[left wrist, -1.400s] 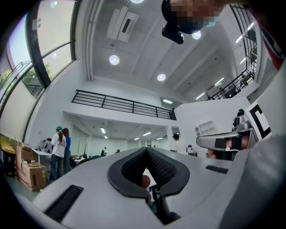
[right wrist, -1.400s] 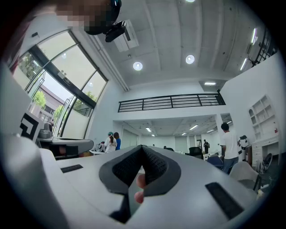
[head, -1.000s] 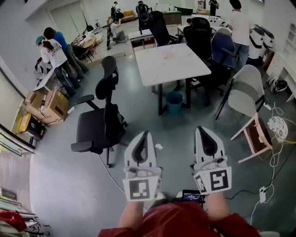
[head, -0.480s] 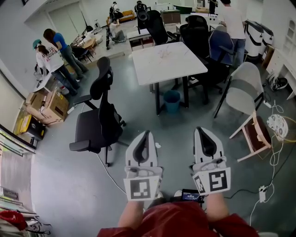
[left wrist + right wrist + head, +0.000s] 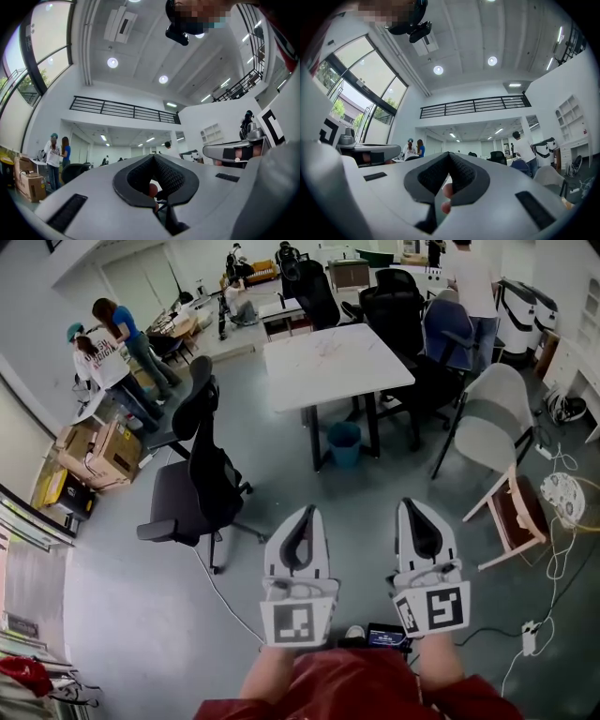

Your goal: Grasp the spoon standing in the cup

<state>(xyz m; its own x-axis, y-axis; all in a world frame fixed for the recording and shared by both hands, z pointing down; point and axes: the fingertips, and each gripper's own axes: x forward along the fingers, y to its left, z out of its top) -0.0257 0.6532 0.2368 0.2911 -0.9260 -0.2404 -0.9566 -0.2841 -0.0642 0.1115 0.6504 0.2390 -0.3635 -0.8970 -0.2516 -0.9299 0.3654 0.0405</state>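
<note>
As they hover abreast, left gripper [image 5: 306, 512] and right gripper [image 5: 414, 504] are closed.

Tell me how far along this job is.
Done: nothing. In hand: the white left gripper and white right gripper are both shut and empty, held over the grey floor, short of the white square table. Left: everything; no cup or spoon is in view, so find them, open a gripper and grasp.

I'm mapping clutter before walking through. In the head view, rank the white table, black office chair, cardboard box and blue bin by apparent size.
1. The white table and the black office chair look about alike; the table stands farther off, so I won't rank them.
2. The cardboard box.
3. The blue bin, the smallest.
</note>
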